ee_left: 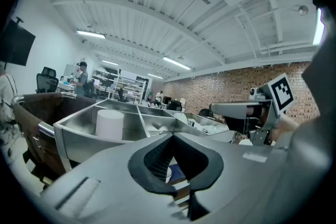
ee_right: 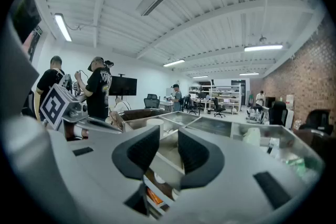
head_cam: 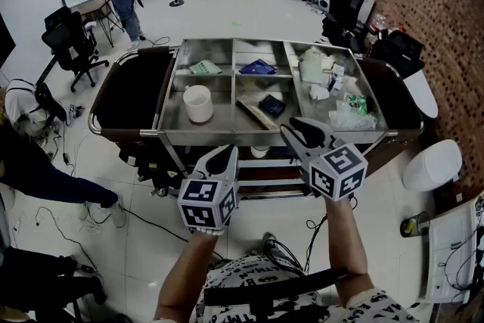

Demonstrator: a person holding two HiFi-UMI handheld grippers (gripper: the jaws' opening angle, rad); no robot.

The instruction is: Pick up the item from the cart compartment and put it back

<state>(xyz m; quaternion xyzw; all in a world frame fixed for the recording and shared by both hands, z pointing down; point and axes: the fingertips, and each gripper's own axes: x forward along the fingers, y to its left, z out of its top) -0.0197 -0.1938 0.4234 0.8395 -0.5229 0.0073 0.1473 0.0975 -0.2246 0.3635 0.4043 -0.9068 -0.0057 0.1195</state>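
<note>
L gripper jaws together; R gripper jaws narrowly apart, empty. We should widen R before reaching dark pouch at 11 o'clock.

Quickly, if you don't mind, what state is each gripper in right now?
Left gripper: closed, jaw tips together, holding nothing.
Right gripper: open, jaws apart, nothing between them.

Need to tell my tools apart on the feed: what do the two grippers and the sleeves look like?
Both the left gripper and right gripper have grey shells with black pads, each carrying a cube of black-and-white square markers. The shirt is white with black lettering, short-sleeved.
</note>
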